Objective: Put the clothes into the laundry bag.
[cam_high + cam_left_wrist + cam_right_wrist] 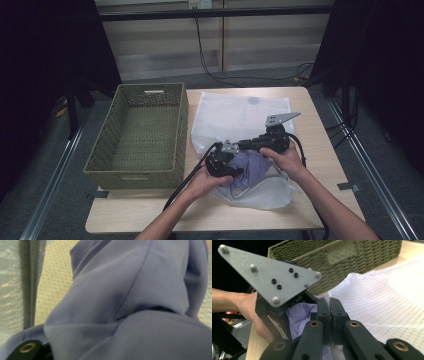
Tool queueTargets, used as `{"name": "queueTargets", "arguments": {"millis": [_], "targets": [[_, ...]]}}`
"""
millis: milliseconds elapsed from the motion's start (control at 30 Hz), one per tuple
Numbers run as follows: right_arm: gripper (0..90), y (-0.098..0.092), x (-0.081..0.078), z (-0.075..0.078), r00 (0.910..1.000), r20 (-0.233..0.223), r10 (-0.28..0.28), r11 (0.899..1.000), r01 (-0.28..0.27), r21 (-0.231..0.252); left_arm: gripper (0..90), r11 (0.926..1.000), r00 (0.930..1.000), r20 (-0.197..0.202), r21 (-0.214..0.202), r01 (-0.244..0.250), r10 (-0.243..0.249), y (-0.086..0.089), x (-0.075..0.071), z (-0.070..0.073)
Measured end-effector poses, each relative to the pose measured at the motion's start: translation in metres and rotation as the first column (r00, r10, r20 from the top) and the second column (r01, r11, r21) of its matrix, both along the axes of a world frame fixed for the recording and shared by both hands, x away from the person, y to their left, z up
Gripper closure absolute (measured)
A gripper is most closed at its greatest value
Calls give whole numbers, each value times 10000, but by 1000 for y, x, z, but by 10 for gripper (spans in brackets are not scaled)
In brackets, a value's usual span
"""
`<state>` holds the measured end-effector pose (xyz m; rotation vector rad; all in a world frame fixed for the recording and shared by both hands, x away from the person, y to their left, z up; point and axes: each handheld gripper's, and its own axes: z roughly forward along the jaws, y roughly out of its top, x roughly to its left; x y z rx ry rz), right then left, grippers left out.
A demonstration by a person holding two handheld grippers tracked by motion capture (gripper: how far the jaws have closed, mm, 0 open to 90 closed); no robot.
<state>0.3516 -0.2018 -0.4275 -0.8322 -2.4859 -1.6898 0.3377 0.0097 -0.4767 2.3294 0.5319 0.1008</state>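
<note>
A purple garment [252, 167] lies bunched on a crumpled white mesh bag [267, 194] at the table's front middle. My left gripper [235, 170] reaches into the garment from the left. In the left gripper view the purple cloth [125, 302] covers the jaws, with mesh [55, 277] behind it, so I cannot see whether they press on it. My right gripper [330, 303] is shut on an edge of the white mesh [387, 297], just right of the garment [299, 313]. In the high view the right gripper [246, 146] points left. The left gripper's grey plate [269, 277] shows close by.
An empty green woven basket [140, 172] stands on the left half of the table. A flat white mesh sheet [235, 117] lies behind the hands. The table's front edge [200, 225] is near the forearms. Cables trail from both grippers.
</note>
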Motion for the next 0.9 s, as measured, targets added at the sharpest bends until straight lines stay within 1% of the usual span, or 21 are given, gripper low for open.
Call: {"name": "queueTargets", "arguments": {"millis": [33, 67, 100, 133, 167, 267, 300, 333, 367, 400, 467, 500, 533, 567, 600, 700, 733, 767, 833, 867, 900], "targets": [[884, 0, 0, -1, 10000, -50, 8, 10000, -9, -47, 538, 10000, 10000, 0, 0, 0, 0, 0, 0, 0], [884, 0, 0, -1, 10000, -50, 8, 10000, -9, -47, 538, 9998, 9998, -52, -104, -182, 181, -1, -1, -2], [883, -1, -1, -4, 9998, -173, -26, 10000, 24, -65, 490, 9996, 9996, -66, -116, -262, 261, -2, -1, -4], [883, -1, -1, -4, 9998, -173, -26, 10000, 24, -65, 490, 9995, 9996, 4, 96, -289, 289, -2, 1, -5], [883, -3, -3, -6, 9996, -266, -111, 9999, 109, -79, 474, 9991, 9991, -131, 82, -407, 408, -2, 2, -8], [883, -4, -7, -9, 9994, -319, -123, 9998, 118, -133, 447, 9989, 9989, -157, 164, -438, 441, -1, 3, -8], [883, -4, -9, -11, 9992, -382, -90, 9998, 84, -164, 447, 9988, 9986, -191, 49, -486, 487, -2, 3, -9], [882, -2, -12, -15, 9989, -472, -30, 9996, 17, -275, 417, 9992, 9990, -209, 59, -397, 399, -3, 2, -10], [882, -2, -12, -15, 9989, -472, -30, 9996, 17, -275, 398, 9992, 9990, -209, 59, -397, 399, -3, 2, -10], [882, -2, -14, -18, 9986, -536, 2, 9994, -21, -355, 379, 9997, 9995, -211, 141, -218, 221, -3, 1, -9], [881, -4, -14, -21, 9982, -595, -47, 9993, 25, -368, 346, 9998, 9997, -188, 144, -169, 172, -3, 0, -8], [881, -5, -14, -22, 9979, -644, -60, 9993, 37, -362, 345, 9994, 10000, -19, 352, -67, 67, -2, 0, -6], [881, -6, -14, -23, 9978, -658, -86, 9992, 60, -400, 343, 9990, 9999, 101, 434, 94, -98, 0, 0, -5], [880, -7, -13, -24, 9977, -663, -104, 9991, 77, -416, 333, 9994, 10000, -27, 329, 72, -71, 1, 0, -4], [880, -8, -13, -25, 9974, -703, -128, 9990, 96, -447, 319, 9993, 9999, -1, 339, 148, -148, 2, 0, -3], [880, -10, -13, -27, 9971, -747, -163, 9985, 124, -528, 279, 9999, 9999, -77, 123, 122, -121, 7, -3, 3], [880, -10, -13, -27, 9971, -747, -163, 9985, 124, -528, 265, 9999, 9999, -77, 123, 122, -121, 7, -3, 3], [880, -11, -14, -27, 9973, -709, -191, 9985, 154, -524, 257, 9999, 9999, -131, -118, -8, 7, 12, -6, 8], [879, -12, -14, -26, 9973, -708, -217, 9984, 180, -532, 245, 9998, 10000, -89, -175, -33, 32, 15, -7, 11], [879, -13, -15, -26, 9972, -718, -215, 9985, 178, -526, 237, 9995, 9999, -125, -320, -17, 13, 18, -8, 13], [879, -13, -14, -26, 9973, -709, -214, 9985, 177, -520, 227, 9993, 10000, -63, -361, -67, 65, 23, -12, 19]]}}
